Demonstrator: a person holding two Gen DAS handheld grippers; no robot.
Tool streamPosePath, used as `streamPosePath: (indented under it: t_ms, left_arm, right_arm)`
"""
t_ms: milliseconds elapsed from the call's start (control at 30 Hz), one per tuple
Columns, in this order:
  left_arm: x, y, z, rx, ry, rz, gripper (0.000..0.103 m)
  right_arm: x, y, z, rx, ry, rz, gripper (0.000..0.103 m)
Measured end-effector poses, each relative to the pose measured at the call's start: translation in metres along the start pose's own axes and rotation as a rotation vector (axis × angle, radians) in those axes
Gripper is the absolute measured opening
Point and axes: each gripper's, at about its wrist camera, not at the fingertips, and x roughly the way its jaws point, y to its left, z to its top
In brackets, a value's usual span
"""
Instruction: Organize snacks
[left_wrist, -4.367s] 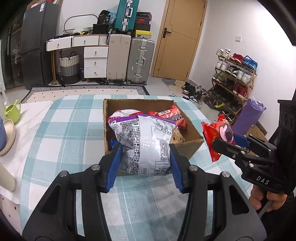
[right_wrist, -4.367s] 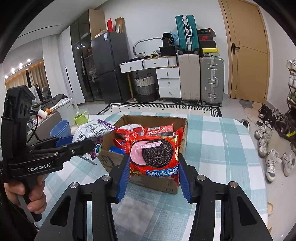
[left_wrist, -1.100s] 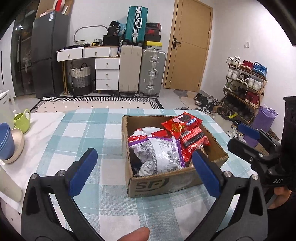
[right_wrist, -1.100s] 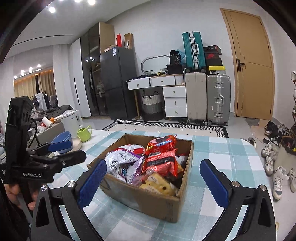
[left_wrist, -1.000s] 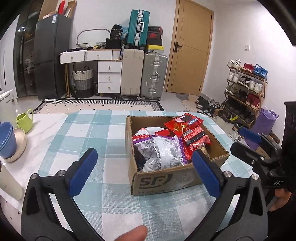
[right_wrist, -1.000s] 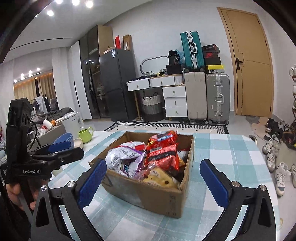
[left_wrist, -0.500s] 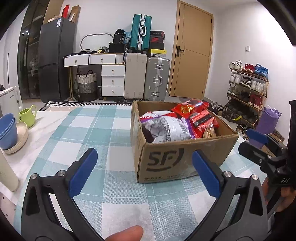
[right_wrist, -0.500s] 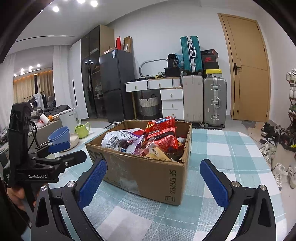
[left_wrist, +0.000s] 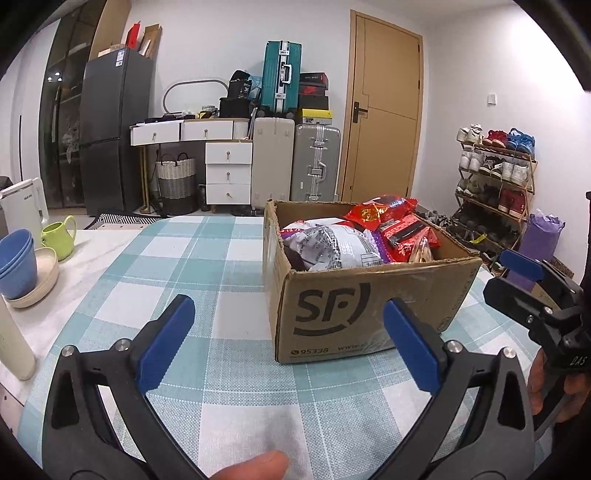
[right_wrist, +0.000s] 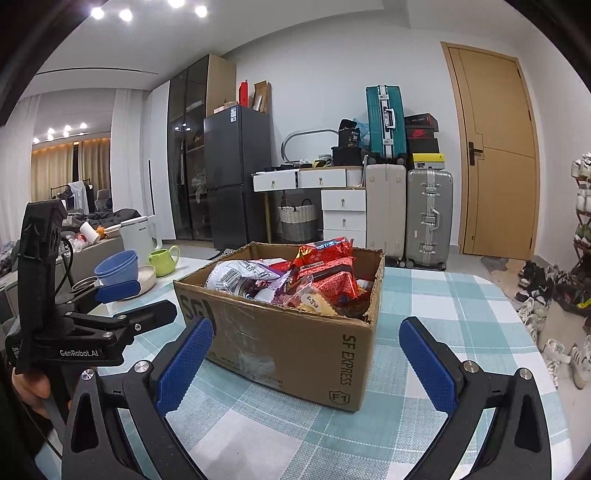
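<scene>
A brown cardboard box printed "SF" stands on the checked tablecloth, filled with snack bags: a white-and-purple bag and red packets. My left gripper is open and empty, low over the cloth just in front of the box. My right gripper is open and empty too, near the box's front corner. Each gripper shows in the other's view, the left gripper at the left edge and the right gripper at the right edge.
Blue bowls on a cream plate, a green mug and a white kettle stand at the table's left. Behind are suitcases, a drawer unit, a fridge, a door and a shoe rack.
Both grippers let go of their bags, which now lie in the box, then opened wide, drew back and sank to near table level. Over the last half second they dropped slightly lower.
</scene>
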Motion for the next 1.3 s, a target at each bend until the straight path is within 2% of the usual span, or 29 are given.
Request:
streamPosePath:
  t_ms: [400,1300]
  left_arm:
    - [-0.0026,-0.0004,-0.0018,-0.006,-0.027,0.01,0.102]
    - [0.0005,0.0038,-0.0015,-0.017,-0.019,0.012,0.102]
  right_arm:
    - [-0.0079,-0.0037,-0.001,-0.023,-0.012,-0.008,0.103]
    - [-0.0082,-0.0028,-0.0027,-0.031,-0.014,-0.009,0.103]
